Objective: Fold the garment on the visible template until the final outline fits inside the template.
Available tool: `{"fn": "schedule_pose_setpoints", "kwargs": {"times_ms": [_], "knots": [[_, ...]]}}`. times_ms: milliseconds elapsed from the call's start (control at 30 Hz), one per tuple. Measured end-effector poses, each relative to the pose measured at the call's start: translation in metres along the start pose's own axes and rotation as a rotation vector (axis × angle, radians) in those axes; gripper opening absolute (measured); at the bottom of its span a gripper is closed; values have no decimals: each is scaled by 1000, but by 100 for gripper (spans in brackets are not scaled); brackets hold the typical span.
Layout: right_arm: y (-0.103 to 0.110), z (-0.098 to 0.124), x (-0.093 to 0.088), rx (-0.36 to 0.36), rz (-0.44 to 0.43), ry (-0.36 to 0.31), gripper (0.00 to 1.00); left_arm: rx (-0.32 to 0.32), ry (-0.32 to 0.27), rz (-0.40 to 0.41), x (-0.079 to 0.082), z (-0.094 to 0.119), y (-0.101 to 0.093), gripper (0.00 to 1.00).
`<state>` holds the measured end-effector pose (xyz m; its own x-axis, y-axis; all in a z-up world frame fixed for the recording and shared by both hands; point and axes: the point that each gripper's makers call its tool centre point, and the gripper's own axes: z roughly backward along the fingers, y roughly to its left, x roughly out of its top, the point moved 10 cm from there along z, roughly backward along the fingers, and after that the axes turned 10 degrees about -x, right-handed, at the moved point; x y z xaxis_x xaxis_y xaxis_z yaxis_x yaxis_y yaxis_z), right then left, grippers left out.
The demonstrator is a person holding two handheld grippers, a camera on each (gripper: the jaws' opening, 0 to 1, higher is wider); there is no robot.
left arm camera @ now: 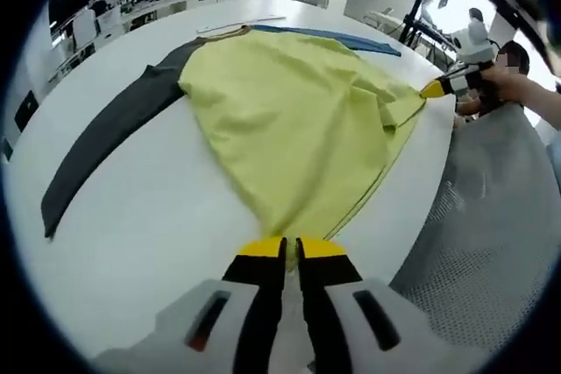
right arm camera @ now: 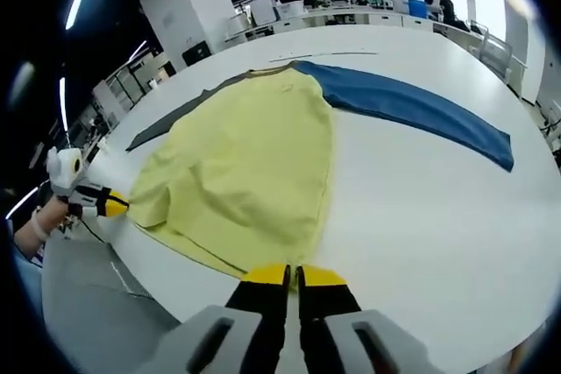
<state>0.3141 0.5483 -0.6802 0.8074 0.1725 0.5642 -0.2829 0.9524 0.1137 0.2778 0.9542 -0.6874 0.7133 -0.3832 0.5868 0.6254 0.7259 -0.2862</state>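
Left gripper view was taken along the left gripper, whose 2 yellow-tipped jaws were clenched on the near hem corner of the yellow garment, which was spread flat on the white table with 1 dark grey sleeve stretched away and a blue sleeve at the far edge. Right gripper view was taken along the right gripper, likewise pinched shut on the other hem corner of the garment, with the blue sleeve laid out across the table.
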Motion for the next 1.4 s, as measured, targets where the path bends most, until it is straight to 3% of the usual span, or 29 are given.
{"fn": "schedule_pose_setpoints", "kwargs": {"times_ms": [100, 200, 467, 567, 733, 1000, 1100, 1200, 1333, 1400], "knots": [[0, 0, 0, 3, -5, 0, 0, -14, -2, 7, -1, 2, -2, 13], [0, 0, -1, 4, -9, -2, 0, 36, 20, -81, 0, 8, -3, 18], [0, 0, -2, 5, -16, -1, 0, 36, 47, -153, 2, 5, -8, 14], [0, -1, -2, 7, -18, -1, 0, 53, 92, -200, 0, 1, -8, 15], [-1, -1, -3, 9, -22, 0, 0, 72, 116, -273, -1, -1, -8, 13], [-2, -2, -3, 7, -22, -1, 0, 52, 95, -261, -3, 3, -6, 0], [-3, -1, -2, 14, -26, -3, 0, 58, 80, -264, -3, 4, -7, 0], [-6, 3, -1, 13, -27, -12, 0, 46, 5, -183, -1, 11, -6, 0], [-14, 8, -2, 13, -56, -24, 0, 49, -24, -139, -3, 21, -1, 0], [-19, 9, -4, 16, -79, -27, 0, 34, -50, -74, -4, 24, 0, 0]]}}
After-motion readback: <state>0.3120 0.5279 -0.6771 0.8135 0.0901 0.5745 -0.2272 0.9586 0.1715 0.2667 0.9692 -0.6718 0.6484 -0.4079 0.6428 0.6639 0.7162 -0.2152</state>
